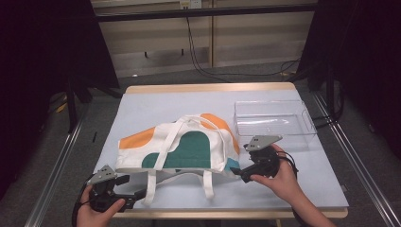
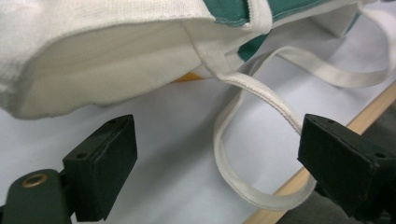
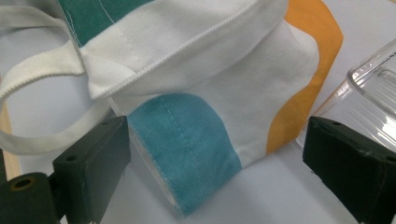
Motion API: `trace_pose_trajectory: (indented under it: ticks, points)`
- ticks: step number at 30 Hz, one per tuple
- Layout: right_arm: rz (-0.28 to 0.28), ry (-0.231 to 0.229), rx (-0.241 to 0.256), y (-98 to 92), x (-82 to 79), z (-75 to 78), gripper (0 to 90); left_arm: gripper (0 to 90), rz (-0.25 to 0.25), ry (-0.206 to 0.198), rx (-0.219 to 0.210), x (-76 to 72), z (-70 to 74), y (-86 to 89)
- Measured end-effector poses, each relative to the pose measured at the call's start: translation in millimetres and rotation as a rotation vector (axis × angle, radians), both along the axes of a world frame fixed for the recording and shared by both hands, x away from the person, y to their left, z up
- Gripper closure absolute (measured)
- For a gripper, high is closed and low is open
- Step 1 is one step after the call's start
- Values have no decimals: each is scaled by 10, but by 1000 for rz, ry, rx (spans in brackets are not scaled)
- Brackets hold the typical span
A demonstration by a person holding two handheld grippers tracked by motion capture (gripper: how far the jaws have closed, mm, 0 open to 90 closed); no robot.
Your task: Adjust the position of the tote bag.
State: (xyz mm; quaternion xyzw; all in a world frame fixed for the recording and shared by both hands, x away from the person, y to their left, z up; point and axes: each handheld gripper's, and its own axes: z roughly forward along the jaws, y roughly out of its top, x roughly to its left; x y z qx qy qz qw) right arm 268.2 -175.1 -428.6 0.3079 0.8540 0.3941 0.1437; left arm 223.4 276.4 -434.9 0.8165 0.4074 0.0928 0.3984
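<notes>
bag [image 1: 182,146]: tote, lies flat mid-tabletop [image 1: 142,101], mouth edge toward the person, two straps; white with green, orange and a teal patch
left tool [image 1: 124,195]: near front-left edge, jaws wide apart, nothing held; near strap loop [image 2: 261,140] lies between the jaws in the left gripper view, not pinched
right tool [image 1: 241,173]: at bag's near right corner, jaws spread, gripping nothing; teal corner [image 3: 187,144] sits between the jaws in the right gripper view
why so: one tool at each near end of the bag, looks like lining up to take hold of the mouth edge or strap on both sides, probably to open or lift it; a guess
tray [image 1: 274,118]: clear plastic, far right, just beside the bag, looks empty
hidden: bag's inside, can't tell if anything is in it; underside of bag unseen
cut off: tray mostly out of the right gripper view, only a corner [image 3: 373,88]
hard to tell: whether left jaw touches the strap
</notes>
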Motion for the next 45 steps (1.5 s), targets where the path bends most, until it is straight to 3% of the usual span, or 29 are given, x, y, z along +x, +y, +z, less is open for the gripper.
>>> trace_pose_trajectory:
  ticks: [5, 16, 19, 30, 39, 45]
  points:
    - [5, -8, 4, 43, 0, 49, 72, 138, -5, -20, -4, 11, 36, -94]
    - [40, -5, 10, 176, 23, 103, 76, 154, -24, -7, -6, 63, 5, -197]
    - [57, -28, 14, 232, 33, 159, 85, 162, -19, -8, -14, 76, 6, -213]
    - [123, -29, 30, 477, 66, 302, 135, 171, -25, -12, -22, 103, 4, -273]
    - [186, -40, 5, 674, 77, 238, 173, 179, -36, -8, -12, 123, -7, -294]
    - [175, -50, -24, 737, 98, 163, 149, 181, -38, -3, -23, 130, -14, -288]
